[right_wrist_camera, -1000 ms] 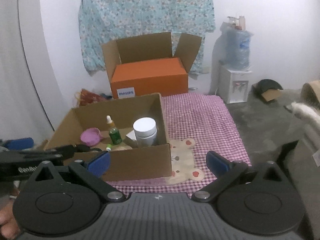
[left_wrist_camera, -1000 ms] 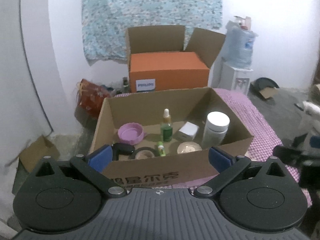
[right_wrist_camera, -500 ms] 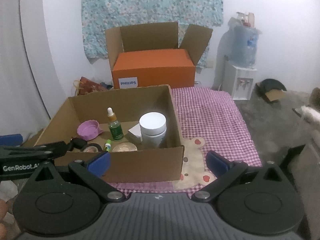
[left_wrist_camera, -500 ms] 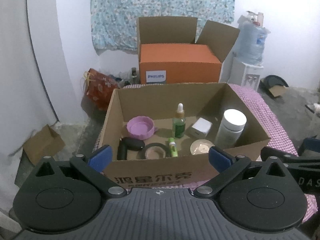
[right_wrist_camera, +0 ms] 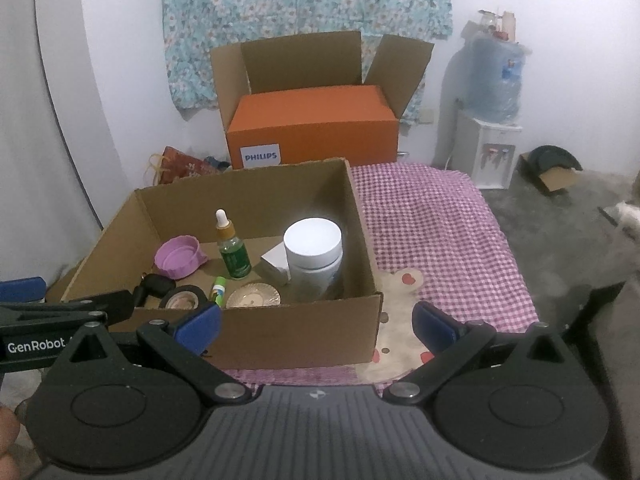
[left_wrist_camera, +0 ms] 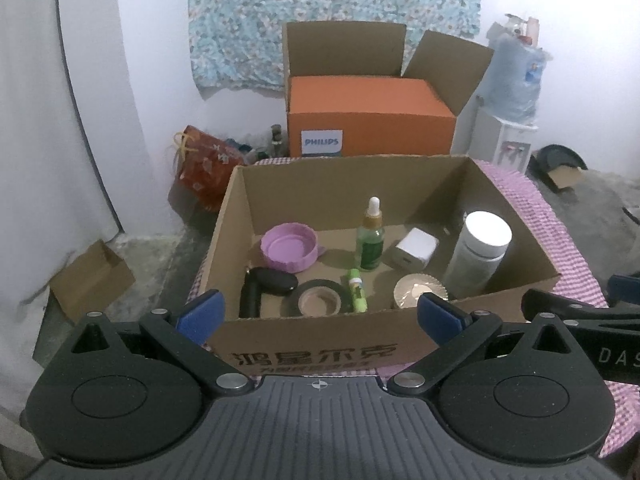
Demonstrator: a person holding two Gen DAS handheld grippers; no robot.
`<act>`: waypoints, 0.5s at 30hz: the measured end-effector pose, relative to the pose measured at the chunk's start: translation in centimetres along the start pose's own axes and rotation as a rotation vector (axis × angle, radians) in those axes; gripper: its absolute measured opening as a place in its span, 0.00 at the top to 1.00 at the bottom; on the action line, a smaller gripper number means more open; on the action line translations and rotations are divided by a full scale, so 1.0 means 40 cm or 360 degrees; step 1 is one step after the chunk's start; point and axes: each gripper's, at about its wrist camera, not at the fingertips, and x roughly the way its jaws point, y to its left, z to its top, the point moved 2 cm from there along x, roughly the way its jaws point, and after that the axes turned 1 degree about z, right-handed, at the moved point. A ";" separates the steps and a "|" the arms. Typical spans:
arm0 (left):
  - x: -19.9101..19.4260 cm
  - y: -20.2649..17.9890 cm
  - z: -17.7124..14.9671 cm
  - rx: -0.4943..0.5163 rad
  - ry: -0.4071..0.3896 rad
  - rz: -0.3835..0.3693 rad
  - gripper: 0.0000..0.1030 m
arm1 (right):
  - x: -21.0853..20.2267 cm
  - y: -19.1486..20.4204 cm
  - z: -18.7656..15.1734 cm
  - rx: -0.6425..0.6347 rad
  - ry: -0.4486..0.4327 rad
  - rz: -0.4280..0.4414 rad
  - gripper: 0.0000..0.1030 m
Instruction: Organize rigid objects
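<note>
our left gripper (left_wrist_camera: 318, 314) and right gripper (right_wrist_camera: 316, 322) gape empty; the cardboard box (left_wrist_camera: 312, 350) lies just beyond, squarely facing the left.

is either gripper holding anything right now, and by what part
Nothing is held. The left gripper and right gripper are both open, short of the cardboard box.
</note>
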 end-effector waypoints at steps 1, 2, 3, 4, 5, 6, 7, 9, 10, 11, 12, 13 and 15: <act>0.000 0.000 0.001 0.0002 0.0003 0.0002 0.00 | 0.001 0.001 -0.001 0.0000 0.0003 0.0001 0.00; 0.001 0.001 0.001 0.0003 0.0005 0.0004 0.00 | 0.005 0.002 0.000 0.0000 0.0006 0.0002 0.00; 0.002 0.001 0.001 0.0004 0.0005 0.0008 0.00 | 0.005 0.000 0.002 0.0000 0.0009 0.0005 0.00; 0.002 0.002 0.001 0.0005 0.0006 0.0011 0.00 | 0.007 0.001 0.001 0.0000 0.0011 0.0007 0.00; 0.002 0.003 0.000 0.0003 0.0006 0.0015 0.00 | 0.008 0.003 0.001 0.0000 0.0013 0.0009 0.00; 0.002 0.004 0.000 0.0001 0.0006 0.0018 0.00 | 0.008 0.004 0.001 -0.0001 0.0015 0.0012 0.00; 0.001 0.005 -0.001 0.0000 0.0006 0.0020 0.00 | 0.009 0.005 0.001 -0.0002 0.0016 0.0016 0.00; -0.001 0.006 -0.001 -0.0003 0.0004 0.0028 0.00 | 0.011 0.008 0.003 -0.0006 0.0015 0.0022 0.00; -0.002 0.007 -0.001 -0.0005 0.0003 0.0031 0.00 | 0.012 0.009 0.004 -0.0008 0.0015 0.0025 0.00; -0.004 0.007 -0.001 -0.0006 0.0000 0.0034 0.00 | 0.012 0.009 0.004 -0.0008 0.0014 0.0027 0.00; -0.003 0.009 -0.001 -0.0007 -0.0001 0.0036 0.00 | 0.011 0.011 0.004 -0.0009 0.0014 0.0029 0.00; -0.003 0.009 -0.001 -0.0007 -0.0001 0.0038 0.00 | 0.012 0.012 0.004 -0.0009 0.0013 0.0030 0.00; -0.004 0.011 0.000 -0.0006 -0.0004 0.0041 0.00 | 0.011 0.012 0.005 -0.0009 0.0012 0.0031 0.00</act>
